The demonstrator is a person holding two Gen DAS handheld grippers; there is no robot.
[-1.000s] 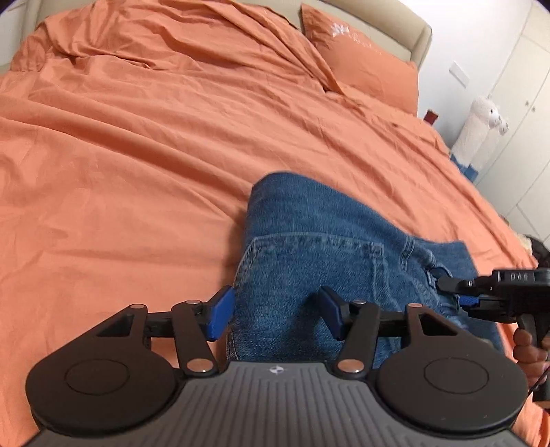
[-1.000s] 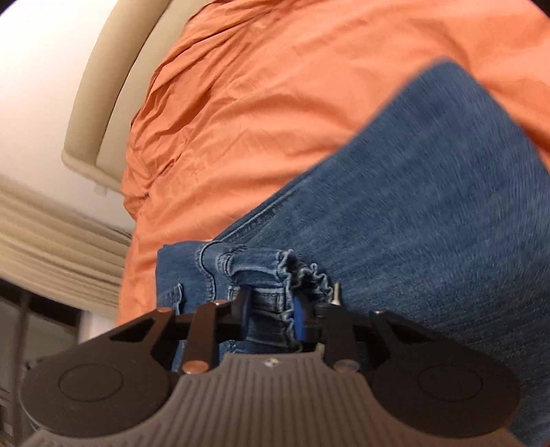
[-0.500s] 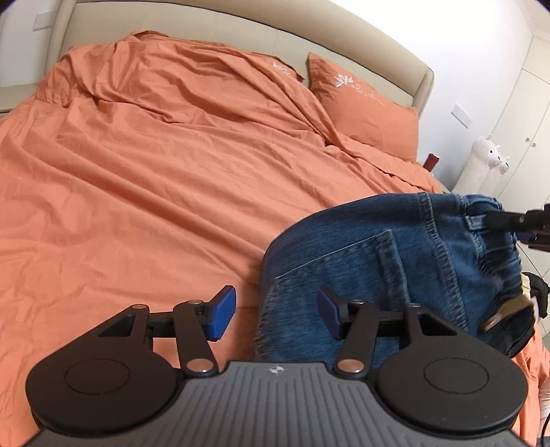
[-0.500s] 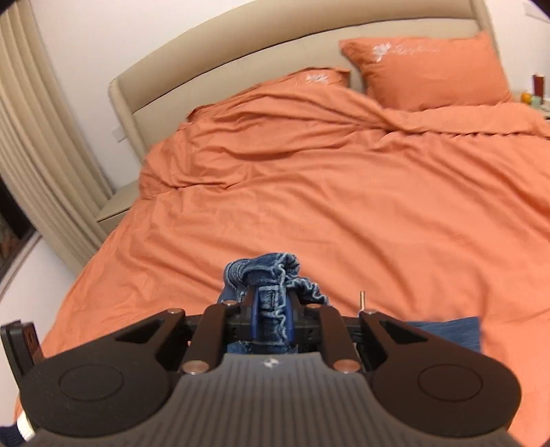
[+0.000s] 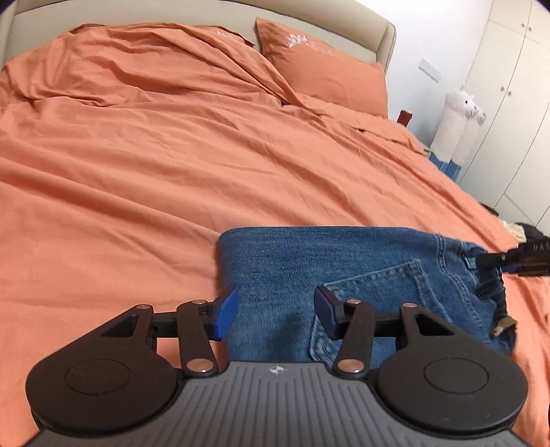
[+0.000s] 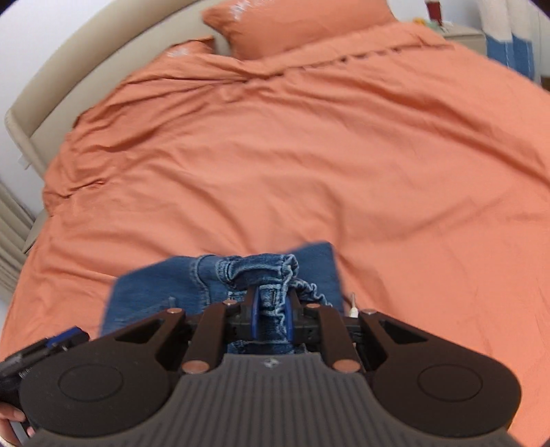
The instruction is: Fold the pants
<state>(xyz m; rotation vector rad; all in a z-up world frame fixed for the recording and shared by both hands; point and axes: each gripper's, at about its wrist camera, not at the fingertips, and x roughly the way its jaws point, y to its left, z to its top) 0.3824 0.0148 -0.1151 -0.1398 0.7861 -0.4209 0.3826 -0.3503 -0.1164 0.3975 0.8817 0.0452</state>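
Observation:
Folded blue jeans (image 5: 326, 268) lie on the orange bed near its front edge, back pocket up. My left gripper (image 5: 275, 311) is open and empty, hovering just over the near part of the jeans. My right gripper (image 6: 271, 311) is shut on a bunched waistband of the jeans (image 6: 261, 271). In the left wrist view the right gripper (image 5: 495, 259) reaches in from the right edge and holds the waistband end.
The orange duvet (image 5: 154, 154) covers the whole bed, with pillows (image 5: 323, 62) and a beige headboard (image 5: 385, 31) at the far end. A white plush toy (image 5: 457, 120) and white wardrobe doors (image 5: 508, 103) stand at the right.
The right gripper carried the jeans up and over, then brought them back down onto the bed; they now lie flatter and spread to the right. The left gripper stayed open.

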